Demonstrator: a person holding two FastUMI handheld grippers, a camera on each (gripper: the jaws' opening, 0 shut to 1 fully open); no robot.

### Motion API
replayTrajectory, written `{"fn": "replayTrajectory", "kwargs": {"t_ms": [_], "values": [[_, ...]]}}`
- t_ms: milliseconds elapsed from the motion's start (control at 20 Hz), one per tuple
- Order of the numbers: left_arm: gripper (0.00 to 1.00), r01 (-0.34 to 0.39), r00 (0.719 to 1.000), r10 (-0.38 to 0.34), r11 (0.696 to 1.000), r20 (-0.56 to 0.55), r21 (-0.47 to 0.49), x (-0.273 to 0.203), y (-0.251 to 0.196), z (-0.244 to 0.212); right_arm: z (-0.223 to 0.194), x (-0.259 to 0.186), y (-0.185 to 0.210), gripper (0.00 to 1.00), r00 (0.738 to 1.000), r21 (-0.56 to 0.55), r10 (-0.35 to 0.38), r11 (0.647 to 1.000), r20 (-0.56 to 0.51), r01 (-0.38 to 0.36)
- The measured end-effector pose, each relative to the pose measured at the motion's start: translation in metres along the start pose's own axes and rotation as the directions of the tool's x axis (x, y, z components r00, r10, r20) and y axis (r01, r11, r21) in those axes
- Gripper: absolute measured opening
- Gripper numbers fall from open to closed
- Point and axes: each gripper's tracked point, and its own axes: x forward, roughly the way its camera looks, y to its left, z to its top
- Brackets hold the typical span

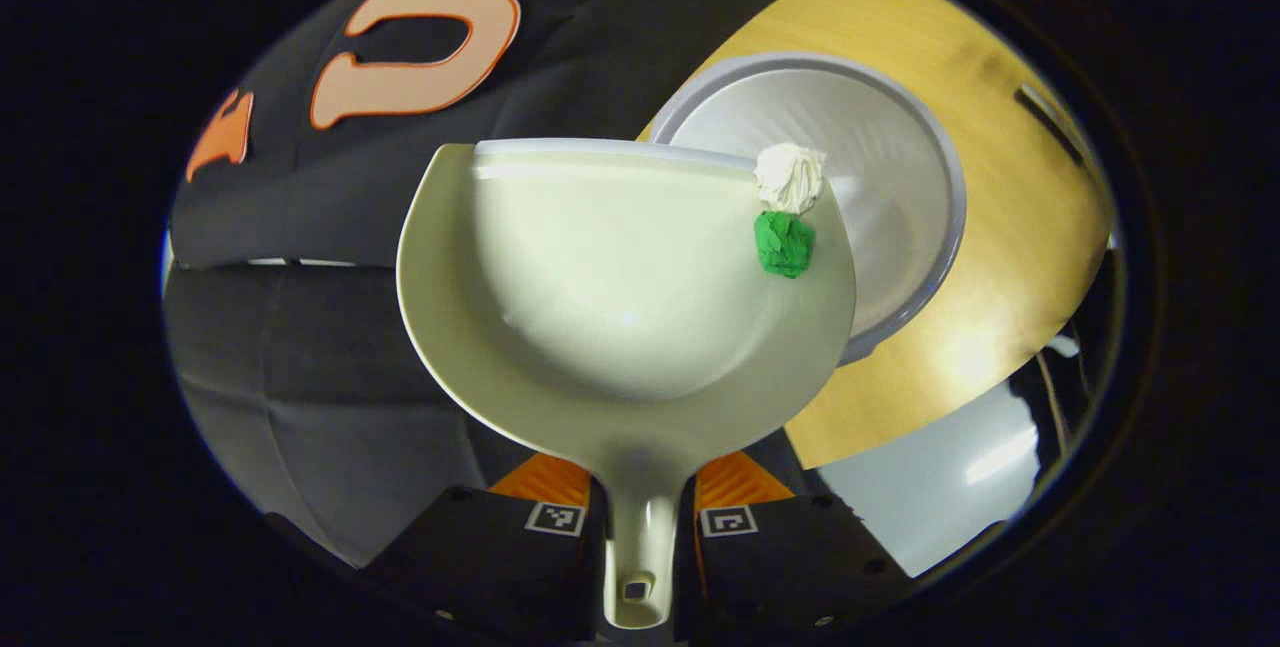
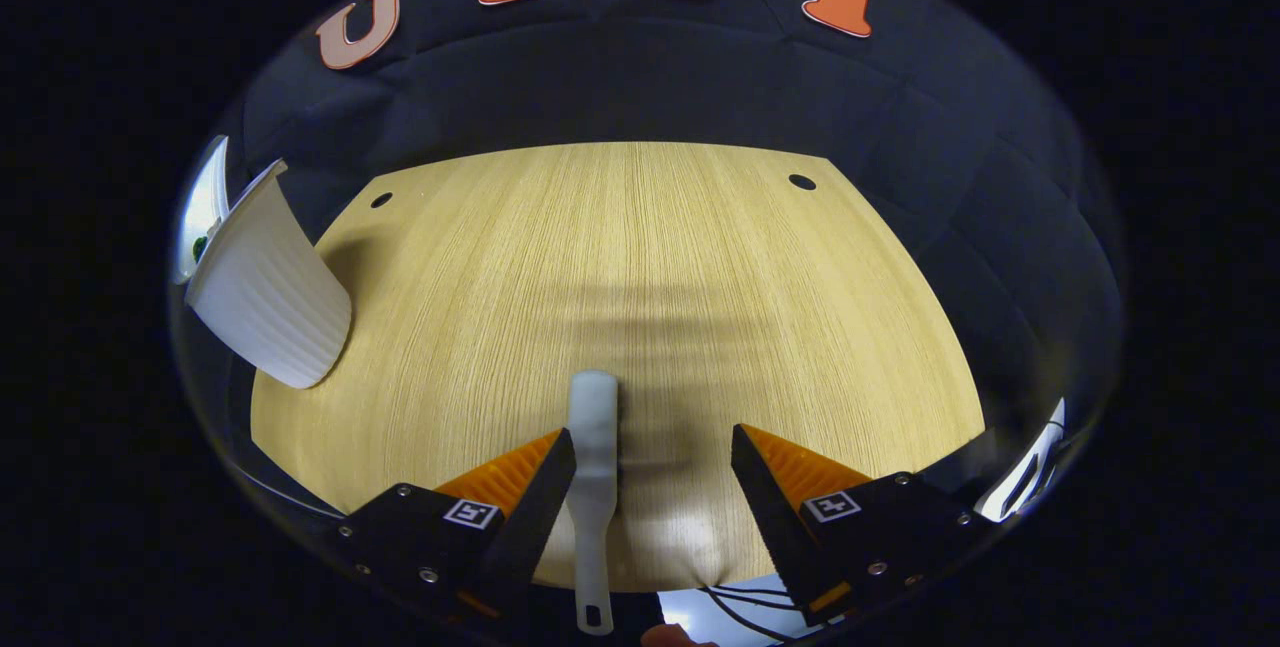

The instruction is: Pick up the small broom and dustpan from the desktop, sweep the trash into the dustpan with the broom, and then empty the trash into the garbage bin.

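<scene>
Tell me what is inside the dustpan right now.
Two crumpled scraps lie in the dustpan, one white wad and one green wad, touching at its right front edge, above the garbage bin. The dustpan covers part of the bin's inside, so its contents stay unseen.

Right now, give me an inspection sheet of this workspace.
Surface: wooden desktop, bare around the broom.
Job's things: dustpan held tilted over the garbage bin; white wad and green wad at its rim; broom lying on the desktop.
Clutter: nothing seen.
Grippers: left gripper shut on dustpan handle; right gripper open, broom handle between its fingers.
Cables: dark cables at the near edge.
Surroundings: black cloth wall.
</scene>
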Motion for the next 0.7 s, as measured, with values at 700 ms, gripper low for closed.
{"fn": "replayTrajectory", "kwargs": {"t_ms": [700], "values": [[0.28,0.093,0.994,-0.073,0.944,0.076,-0.318,0.031,-0.032,-0.006,-0.024,0.01,-0.006,0.95,0.993,-0.04,-0.051,0.998,-0.105,0.047]]}}
